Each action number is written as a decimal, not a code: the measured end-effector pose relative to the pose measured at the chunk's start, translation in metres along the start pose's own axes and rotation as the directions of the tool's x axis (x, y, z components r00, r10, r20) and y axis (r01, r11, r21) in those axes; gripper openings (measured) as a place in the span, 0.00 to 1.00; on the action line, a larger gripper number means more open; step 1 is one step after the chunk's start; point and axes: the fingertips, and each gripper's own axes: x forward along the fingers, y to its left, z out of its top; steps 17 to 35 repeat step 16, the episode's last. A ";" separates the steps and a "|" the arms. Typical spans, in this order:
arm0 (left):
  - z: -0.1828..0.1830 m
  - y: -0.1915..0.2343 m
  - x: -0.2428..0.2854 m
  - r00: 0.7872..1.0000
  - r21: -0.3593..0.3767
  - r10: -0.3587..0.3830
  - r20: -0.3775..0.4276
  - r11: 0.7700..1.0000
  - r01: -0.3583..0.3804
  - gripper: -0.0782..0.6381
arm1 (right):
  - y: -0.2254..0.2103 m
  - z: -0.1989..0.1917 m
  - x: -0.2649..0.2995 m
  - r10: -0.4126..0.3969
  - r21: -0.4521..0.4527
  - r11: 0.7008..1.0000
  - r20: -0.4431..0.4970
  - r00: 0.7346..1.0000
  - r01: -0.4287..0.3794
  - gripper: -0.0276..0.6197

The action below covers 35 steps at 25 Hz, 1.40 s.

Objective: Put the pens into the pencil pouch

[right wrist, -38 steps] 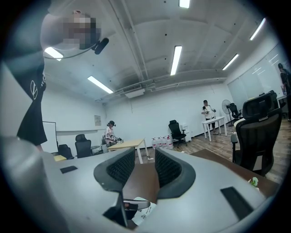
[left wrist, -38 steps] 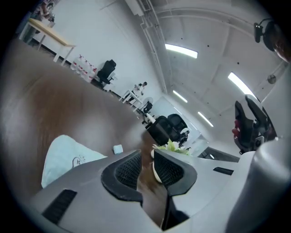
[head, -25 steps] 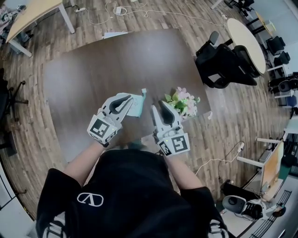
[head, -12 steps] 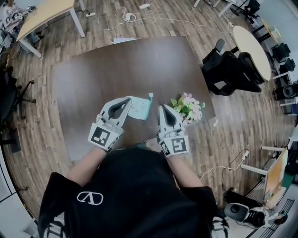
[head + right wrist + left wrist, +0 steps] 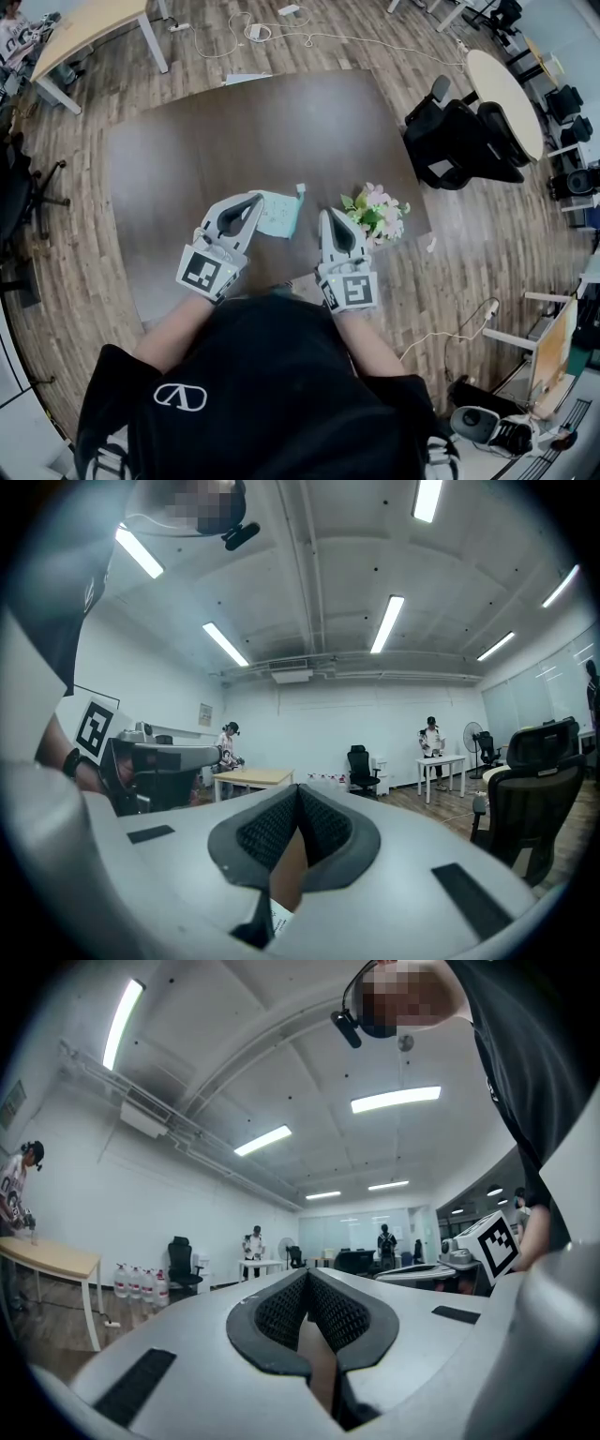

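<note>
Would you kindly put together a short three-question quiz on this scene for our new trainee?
1. True or false: the left hand-held gripper holds a pen.
2. What lies on the table between the two grippers? A mug; B pencil pouch; C book.
3. Fill in: the jaws of the right hand-held gripper are ____.
Key: 1 false; 2 B; 3 shut.

Open-plan office: black swivel chairs (image 5: 448, 131), pale desks (image 5: 89, 28), wood-plank floor (image 5: 56, 281), ceiling strip lights (image 5: 387, 622).
</note>
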 end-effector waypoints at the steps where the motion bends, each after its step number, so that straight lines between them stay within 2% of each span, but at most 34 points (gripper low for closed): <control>1: 0.002 0.000 0.000 1.000 -0.003 0.002 0.005 1.000 -0.002 0.11 | 0.000 0.000 0.000 -0.001 0.000 1.000 0.000 1.000 0.001 0.04; 12: 0.002 0.003 0.000 1.000 0.012 -0.001 0.002 1.000 0.001 0.11 | -0.004 0.006 0.001 -0.019 -0.010 1.000 0.019 1.000 0.019 0.04; 16: 0.010 0.001 0.001 1.000 -0.002 0.005 0.024 1.000 -0.005 0.11 | -0.003 0.009 0.001 -0.018 -0.007 1.000 0.023 1.000 0.018 0.04; 35: 0.010 0.001 0.001 1.000 -0.002 0.005 0.024 1.000 -0.005 0.11 | -0.003 0.009 0.001 -0.018 -0.007 1.000 0.023 1.000 0.018 0.04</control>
